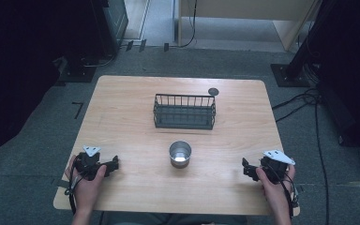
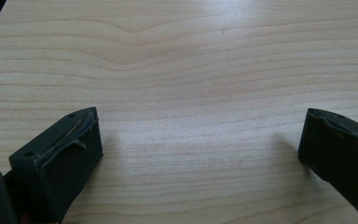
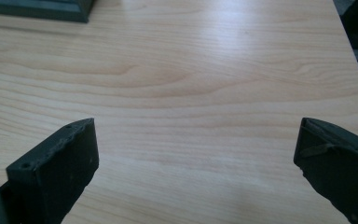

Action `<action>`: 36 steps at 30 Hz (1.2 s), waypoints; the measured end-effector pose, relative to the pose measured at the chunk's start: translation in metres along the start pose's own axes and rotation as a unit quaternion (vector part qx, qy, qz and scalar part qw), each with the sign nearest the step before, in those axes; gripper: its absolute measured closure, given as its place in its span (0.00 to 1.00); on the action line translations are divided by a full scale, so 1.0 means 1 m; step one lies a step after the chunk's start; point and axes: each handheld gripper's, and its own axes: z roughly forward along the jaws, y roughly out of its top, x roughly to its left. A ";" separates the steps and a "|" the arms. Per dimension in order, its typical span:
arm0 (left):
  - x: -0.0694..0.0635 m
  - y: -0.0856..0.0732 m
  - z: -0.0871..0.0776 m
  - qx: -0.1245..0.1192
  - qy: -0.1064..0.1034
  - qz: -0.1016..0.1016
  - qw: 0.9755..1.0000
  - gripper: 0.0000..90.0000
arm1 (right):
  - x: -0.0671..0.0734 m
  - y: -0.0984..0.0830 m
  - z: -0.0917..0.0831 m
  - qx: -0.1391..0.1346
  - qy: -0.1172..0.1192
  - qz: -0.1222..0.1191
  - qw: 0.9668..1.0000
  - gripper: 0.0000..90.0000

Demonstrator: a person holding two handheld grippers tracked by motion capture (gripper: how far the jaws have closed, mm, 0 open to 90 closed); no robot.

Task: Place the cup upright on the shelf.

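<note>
Both grippers rest wide apart at the table's point(image 1: 122, 122) near corners — left gripper point(image 2: 200, 154) and right gripper point(image 3: 196, 158) released, empty — likely leaving cup point(image 1: 180, 153) and basket point(image 1: 184, 111) reachable.

The small dark disc point(image 1: 213, 91) behind the basket point(image 1: 184, 112) is reading too small to identify; in the right gripper view the basket is getting clipped at upper left.

— What sort of room are we standing in?
— It's looking like a lab: cables point(image 1: 304, 101) are trailing over grey carpet point(image 1: 33, 140), and dark stand bases point(image 1: 288, 75) are flanking one bare wooden table point(image 1: 122, 126).
</note>
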 end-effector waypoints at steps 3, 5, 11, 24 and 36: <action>0.000 0.000 0.000 0.000 0.000 0.000 1.000 0.00 | 0.010 0.005 0.001 -0.007 0.012 -0.004 1.000 0.00; 0.000 0.000 0.000 0.000 0.000 0.000 1.000 0.00 | 0.016 0.008 0.003 -0.006 0.021 -0.007 1.000 0.00; 0.000 0.000 0.000 0.000 0.000 0.000 1.000 0.00 | 0.029 0.013 0.006 -0.006 0.033 -0.019 0.999 0.00; 0.000 0.000 0.000 0.000 0.000 0.000 1.000 0.00 | 0.062 0.021 0.012 -0.005 0.065 -0.041 0.997 0.00; 0.000 0.000 0.000 0.000 0.000 0.000 1.000 0.00 | 0.092 0.021 0.018 -0.002 0.097 -0.062 0.993 0.00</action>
